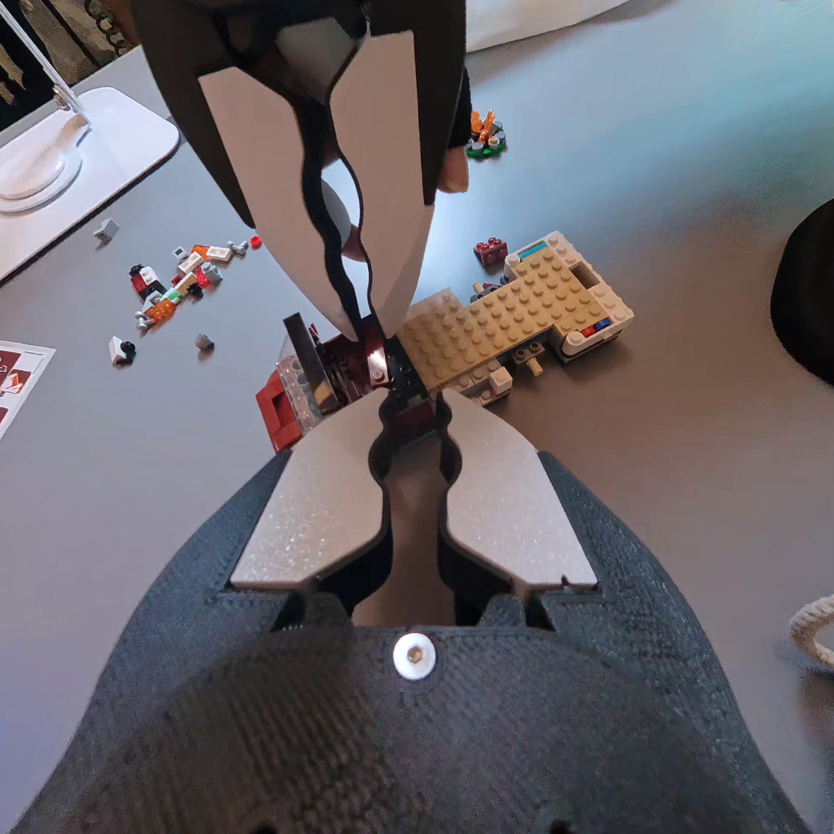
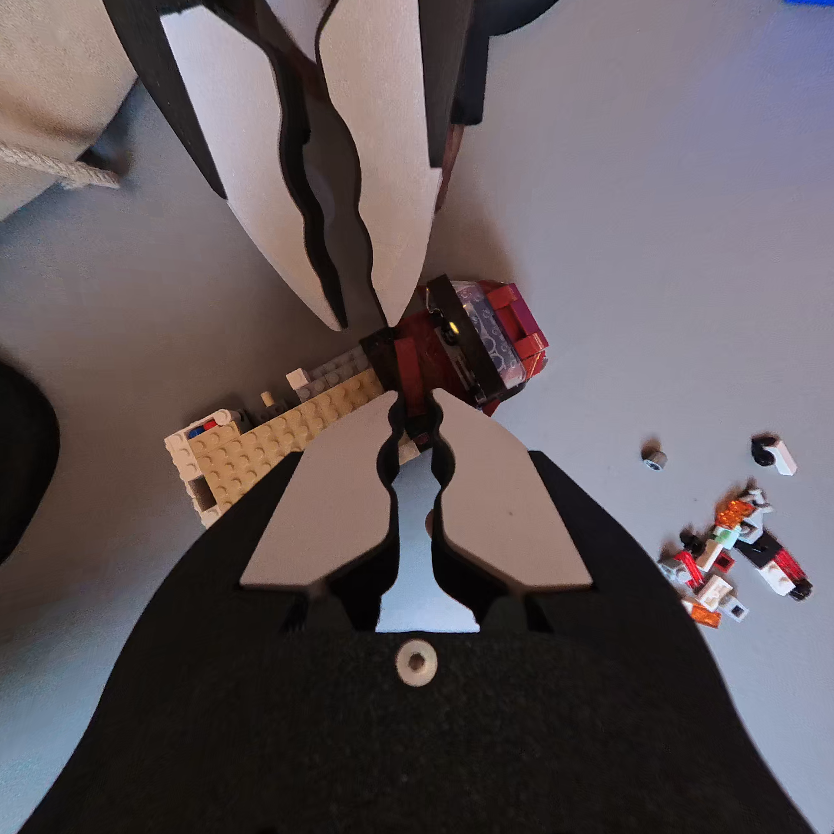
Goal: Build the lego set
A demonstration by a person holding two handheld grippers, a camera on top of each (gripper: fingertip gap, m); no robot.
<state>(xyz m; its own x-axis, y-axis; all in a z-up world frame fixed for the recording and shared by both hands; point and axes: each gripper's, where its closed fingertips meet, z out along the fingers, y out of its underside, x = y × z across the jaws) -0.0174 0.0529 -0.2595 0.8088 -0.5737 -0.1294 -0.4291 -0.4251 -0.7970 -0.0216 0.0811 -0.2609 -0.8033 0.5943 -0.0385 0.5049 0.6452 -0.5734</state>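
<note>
Left wrist view: left gripper [image 1: 408, 397] stands spread over the brick model's [image 1: 496, 325] dark-red cab; right gripper [image 2: 415, 397] pinches that cab's [image 2: 413, 383] dark-red piece; loose bricks [image 1: 180, 280] lie far left.

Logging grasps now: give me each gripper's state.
Left gripper: open, tips at the model.
Right gripper: closed on the model's dark red part.

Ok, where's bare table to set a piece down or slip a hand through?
Free: the grey table right of the brick model, up to the dark object; also the near-left stretch below the loose bricks, beside the printed sheet. Crowded: left gripper and right gripper meet at the model's dark red end; the white stand base fills far left.
</note>
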